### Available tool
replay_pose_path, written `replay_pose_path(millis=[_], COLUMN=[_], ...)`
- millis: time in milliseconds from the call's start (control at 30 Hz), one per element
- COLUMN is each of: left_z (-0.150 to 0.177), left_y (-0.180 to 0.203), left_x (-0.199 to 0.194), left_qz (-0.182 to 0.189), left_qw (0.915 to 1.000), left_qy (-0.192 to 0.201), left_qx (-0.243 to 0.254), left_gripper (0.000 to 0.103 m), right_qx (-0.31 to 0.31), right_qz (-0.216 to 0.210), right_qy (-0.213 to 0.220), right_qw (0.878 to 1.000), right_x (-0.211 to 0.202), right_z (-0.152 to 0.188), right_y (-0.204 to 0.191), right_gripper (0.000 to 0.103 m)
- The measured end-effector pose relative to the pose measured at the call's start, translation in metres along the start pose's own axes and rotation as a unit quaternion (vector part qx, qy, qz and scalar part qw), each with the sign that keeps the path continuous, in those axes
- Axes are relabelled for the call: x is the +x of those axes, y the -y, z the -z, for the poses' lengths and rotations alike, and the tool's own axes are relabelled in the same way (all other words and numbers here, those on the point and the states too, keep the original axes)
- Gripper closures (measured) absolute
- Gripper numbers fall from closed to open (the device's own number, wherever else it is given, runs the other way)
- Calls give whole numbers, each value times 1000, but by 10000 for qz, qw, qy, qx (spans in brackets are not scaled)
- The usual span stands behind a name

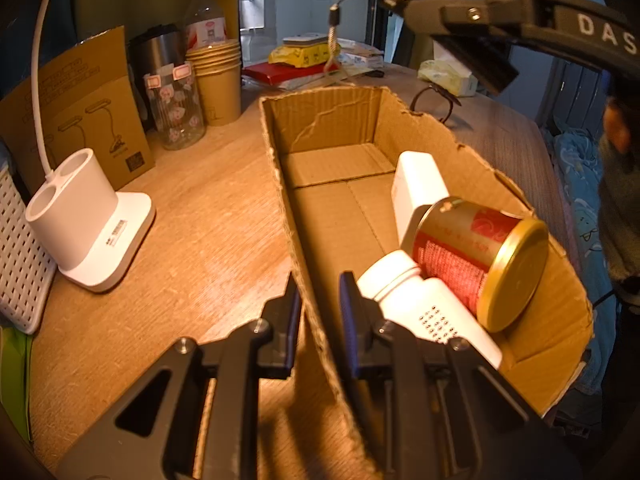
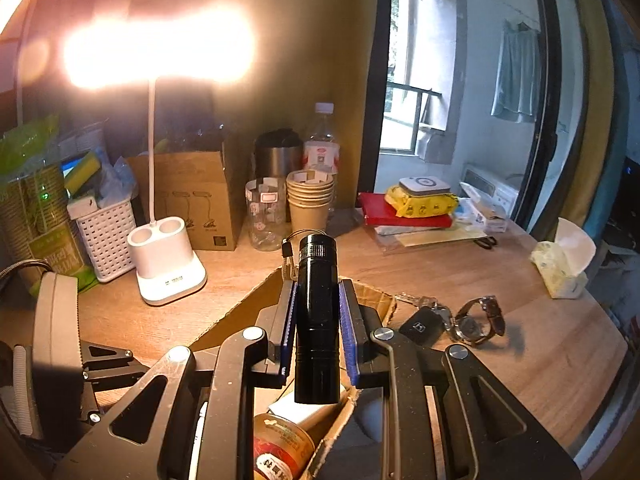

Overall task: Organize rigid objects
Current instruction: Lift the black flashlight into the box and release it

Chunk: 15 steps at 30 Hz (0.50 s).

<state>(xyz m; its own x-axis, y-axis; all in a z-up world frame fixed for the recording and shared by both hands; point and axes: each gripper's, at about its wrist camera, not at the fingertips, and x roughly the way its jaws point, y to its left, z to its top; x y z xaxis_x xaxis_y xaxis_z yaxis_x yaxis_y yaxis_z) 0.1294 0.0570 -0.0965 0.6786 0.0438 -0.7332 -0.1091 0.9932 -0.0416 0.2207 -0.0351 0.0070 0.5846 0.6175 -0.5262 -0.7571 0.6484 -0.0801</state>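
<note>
An open cardboard box [image 1: 332, 128] lies on the wooden desk. In it are a red can with a gold lid [image 1: 480, 264], a white bottle [image 1: 420, 304] and a white carton [image 1: 416, 188]. My left gripper [image 1: 320, 292] is shut on the box's left wall near its close end. My right gripper [image 2: 317, 292] is shut on a black flashlight [image 2: 316, 320], held above the box's near end. In the left wrist view the right gripper hangs at the top right, with the flashlight's lanyard [image 1: 333, 40] dangling. The red can [image 2: 280, 448] shows below the flashlight.
A white lamp base [image 1: 88, 220] stands left of the box, with a glass jar [image 1: 176, 108], paper cups [image 1: 218, 80] and a lamp carton [image 1: 88, 112] behind. A wristwatch [image 2: 476, 320] and car key [image 2: 422, 326] lie right of the box. Tissues [image 2: 560, 264] and books [image 2: 404, 212] sit farther back.
</note>
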Motion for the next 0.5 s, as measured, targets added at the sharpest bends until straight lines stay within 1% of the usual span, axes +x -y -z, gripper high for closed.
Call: replay_pose_path(millis=[500], left_z=[1], left_y=[0], left_x=[1], left_qz=[14], left_qw=[10000], left_qy=[-10], left_qx=[-14], left_gripper=[83], right_qx=[18], right_qz=[-147], right_qy=[-302], right_qw=[9994], right_x=[38], right_z=[9], right_y=[5], right_gripper=[81])
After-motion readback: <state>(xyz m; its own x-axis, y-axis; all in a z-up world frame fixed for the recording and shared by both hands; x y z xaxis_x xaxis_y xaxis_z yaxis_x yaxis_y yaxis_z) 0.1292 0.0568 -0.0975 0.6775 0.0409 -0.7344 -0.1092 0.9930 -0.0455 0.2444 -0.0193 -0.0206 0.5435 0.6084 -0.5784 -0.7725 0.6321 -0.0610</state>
